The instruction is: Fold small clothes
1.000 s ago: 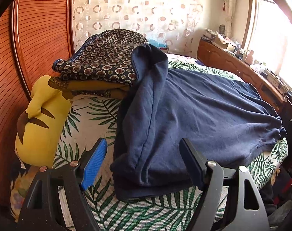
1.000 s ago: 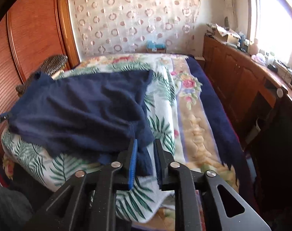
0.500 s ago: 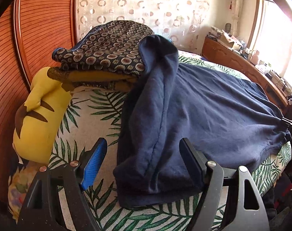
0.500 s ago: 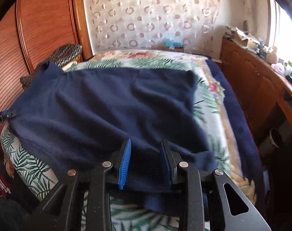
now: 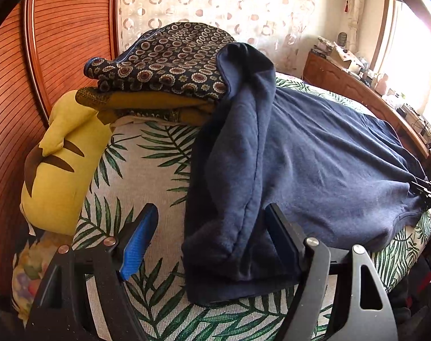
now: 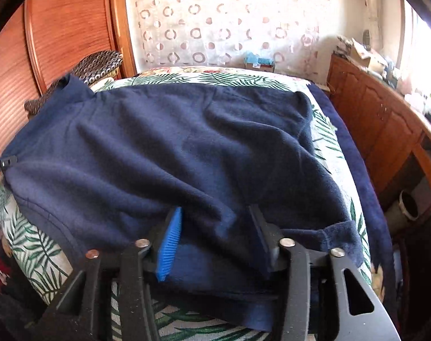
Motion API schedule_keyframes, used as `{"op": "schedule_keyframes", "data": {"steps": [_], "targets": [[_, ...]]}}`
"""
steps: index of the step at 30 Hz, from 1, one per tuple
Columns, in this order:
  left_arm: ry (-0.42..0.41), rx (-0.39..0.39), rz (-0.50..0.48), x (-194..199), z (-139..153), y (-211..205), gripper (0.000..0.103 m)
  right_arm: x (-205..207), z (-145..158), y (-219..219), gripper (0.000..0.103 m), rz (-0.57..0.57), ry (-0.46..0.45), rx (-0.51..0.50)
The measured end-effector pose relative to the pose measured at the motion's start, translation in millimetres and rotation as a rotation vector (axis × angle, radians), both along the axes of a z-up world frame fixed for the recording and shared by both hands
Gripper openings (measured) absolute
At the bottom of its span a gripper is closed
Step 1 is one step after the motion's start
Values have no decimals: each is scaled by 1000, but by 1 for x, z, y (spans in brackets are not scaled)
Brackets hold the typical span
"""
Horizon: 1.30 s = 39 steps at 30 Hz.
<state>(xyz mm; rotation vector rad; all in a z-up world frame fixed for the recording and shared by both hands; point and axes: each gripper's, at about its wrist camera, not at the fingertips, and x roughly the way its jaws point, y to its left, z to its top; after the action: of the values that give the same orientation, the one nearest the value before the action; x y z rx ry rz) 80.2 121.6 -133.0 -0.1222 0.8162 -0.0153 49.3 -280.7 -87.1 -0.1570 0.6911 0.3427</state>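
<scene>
A navy sweatshirt [image 5: 315, 164] lies spread across the leaf-print bedspread [image 5: 152, 170]; it also fills the right wrist view [image 6: 172, 147]. One sleeve [image 5: 238, 147] runs down from the pillow pile toward my left gripper [image 5: 209, 224], which is open, with the sleeve's cuff end between its fingers. My right gripper [image 6: 215, 221] is open over the sweatshirt's near hem, with cloth lying loose between its fingers. The right gripper's tip shows at the far right of the left wrist view [image 5: 426, 190].
A stack of folded patterned and mustard cloths [image 5: 164, 65] lies at the bed's head beside a yellow plush pillow [image 5: 59, 164]. A wooden headboard [image 5: 44, 56] stands on the left. A wooden cabinet with clutter [image 6: 386, 113] runs along the right by the window.
My right gripper has opened from shut on the hem, after pulling the sweatshirt out flat to the right. My left gripper has stayed open and moved in closer around the sleeve end.
</scene>
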Motion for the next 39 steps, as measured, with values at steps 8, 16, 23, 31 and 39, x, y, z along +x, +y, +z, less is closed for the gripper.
{"op": "schedule_keyframes", "data": {"steps": [8, 16, 23, 31, 39], "targets": [[16, 2, -31, 0, -6, -5, 78, -5, -4, 6, 62, -29, -34, -22], [9, -64, -88, 3, -4, -4, 28, -11, -7, 5, 62, -10, -49, -28], [-53, -149, -199, 5, 25, -27, 8, -9, -2, 2, 62, 12, -14, -24], [-185, -190, -366, 19, 90, -96, 8, -19, 15, -23, 62, -30, -34, 34], [-260, -206, -540, 45, 139, -180, 8, -31, 25, -53, 62, -88, -60, 55]]}}
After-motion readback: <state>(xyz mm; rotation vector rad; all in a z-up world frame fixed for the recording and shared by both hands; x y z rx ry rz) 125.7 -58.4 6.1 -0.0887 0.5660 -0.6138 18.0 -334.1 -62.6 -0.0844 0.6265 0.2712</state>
